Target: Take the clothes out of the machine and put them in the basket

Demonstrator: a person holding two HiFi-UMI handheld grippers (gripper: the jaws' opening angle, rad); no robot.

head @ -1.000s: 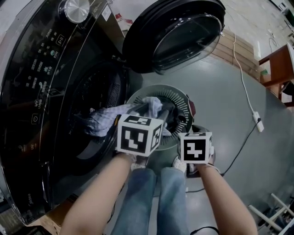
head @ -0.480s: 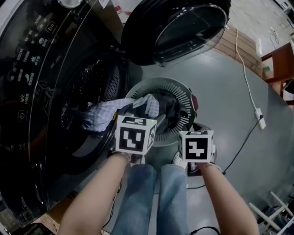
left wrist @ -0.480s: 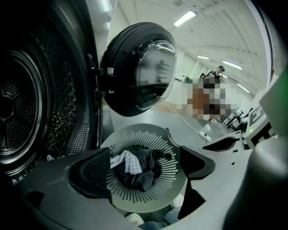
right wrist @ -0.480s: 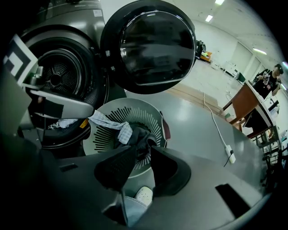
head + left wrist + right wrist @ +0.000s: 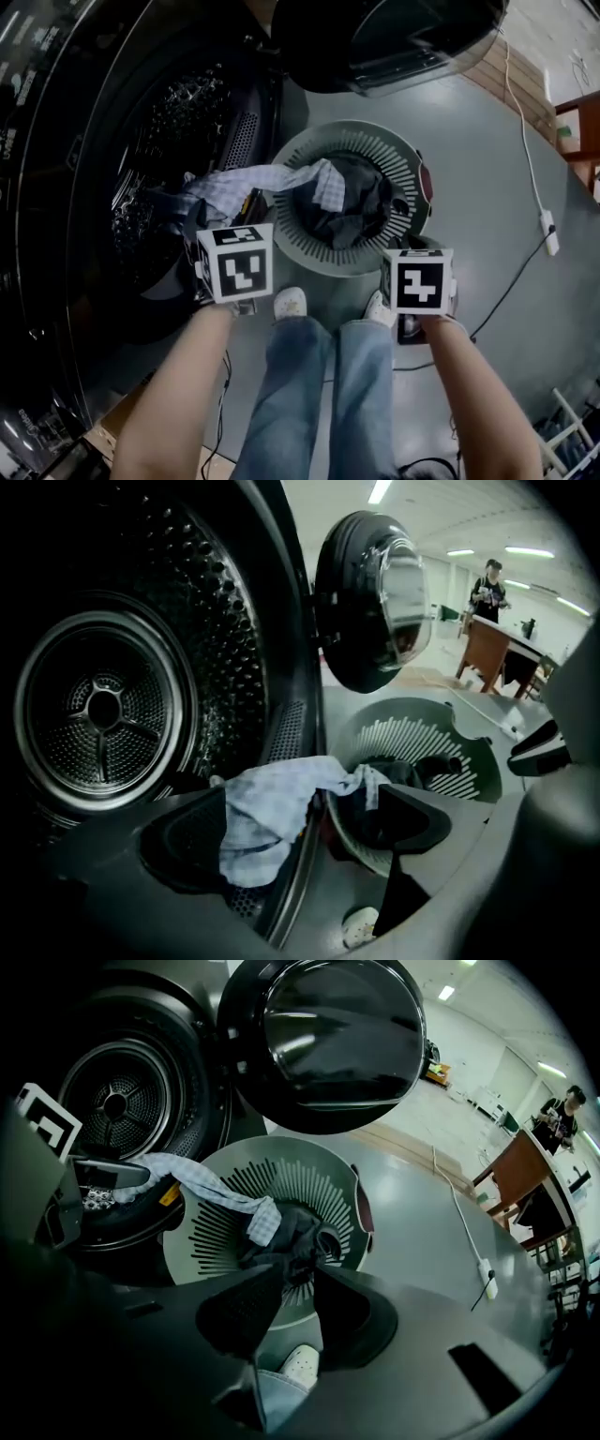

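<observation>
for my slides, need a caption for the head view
Checked cloth bridges the washer drum and the slatted basket, which holds dark clothes.

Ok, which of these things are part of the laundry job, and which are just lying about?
Job: washing machine, checked cloth draped from its opening into the basket, dark clothes in the basket.
Lying about: floor cable with plug block, wooden table.

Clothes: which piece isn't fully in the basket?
The pale checked cloth: it drapes from the machine over the basket rim; the dark clothes lie wholly inside.
</observation>
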